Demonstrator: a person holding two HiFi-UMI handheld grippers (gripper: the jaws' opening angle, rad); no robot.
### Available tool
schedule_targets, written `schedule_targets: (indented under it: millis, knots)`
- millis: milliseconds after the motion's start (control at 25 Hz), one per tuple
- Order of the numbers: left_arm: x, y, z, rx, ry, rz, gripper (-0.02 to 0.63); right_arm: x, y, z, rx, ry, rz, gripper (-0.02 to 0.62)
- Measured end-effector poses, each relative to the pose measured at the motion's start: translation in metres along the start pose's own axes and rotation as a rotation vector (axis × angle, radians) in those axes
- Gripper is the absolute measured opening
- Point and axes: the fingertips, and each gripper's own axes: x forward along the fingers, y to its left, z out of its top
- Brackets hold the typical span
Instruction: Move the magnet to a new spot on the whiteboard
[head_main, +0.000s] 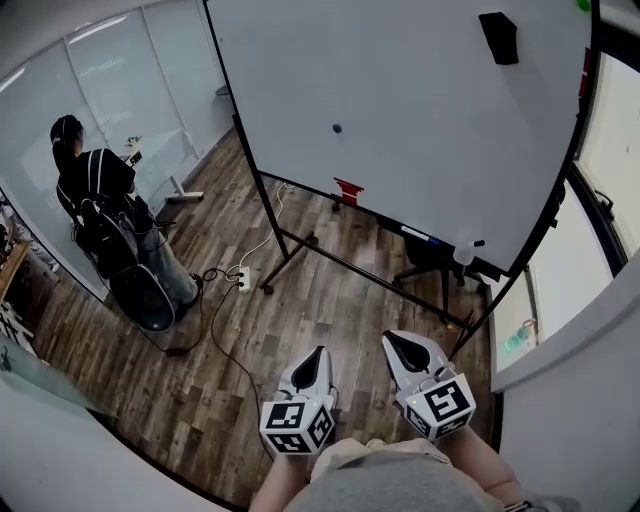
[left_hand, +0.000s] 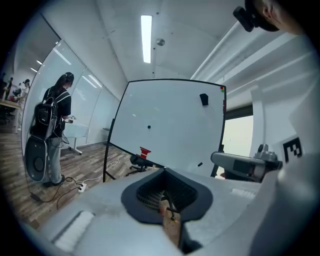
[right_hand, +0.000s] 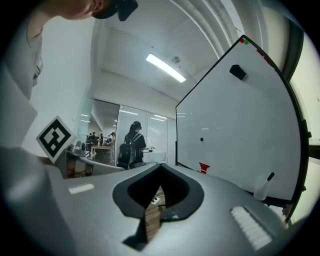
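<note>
Magnet (head_main: 336, 128) transfer is judged to be at the approach step: neither tool has reached the board. The left gripper (head_main: 319, 352) and the right gripper (head_main: 389, 339) are held low, close to the operator's body. Each has its jaws pressed together with nothing between them. Both face the whiteboard (head_main: 420, 150), which stands well apart from them on a dark floor frame.

The next move calls for carrying one gripper up to the board, spreading its jaws, and closing them on the magnet before pulling it free.

The magnet shows as a small dark round dot, alone on the white surface, left of centre. A black eraser (head_main: 498, 37) sits near the upper right corner. A red item (head_main: 348, 190) hangs at the lower edge.
</note>
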Motion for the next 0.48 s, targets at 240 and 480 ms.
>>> schedule_targets:
  millis: [240, 480]
  knots:
    - [-0.0032, 0.0016, -0.0005, -0.002, 0.001, 0.029, 0.005, -0.0003, -0.0018, 0.0008, -0.006, -0.001, 0.003, -0.002]
    - [-0.0017, 0.003, 0.0007, -0.001, -0.001, 0.045, 0.005, 0.0012, -0.0041, 0.0012, 0.021, -0.015, 0.011, 0.0]
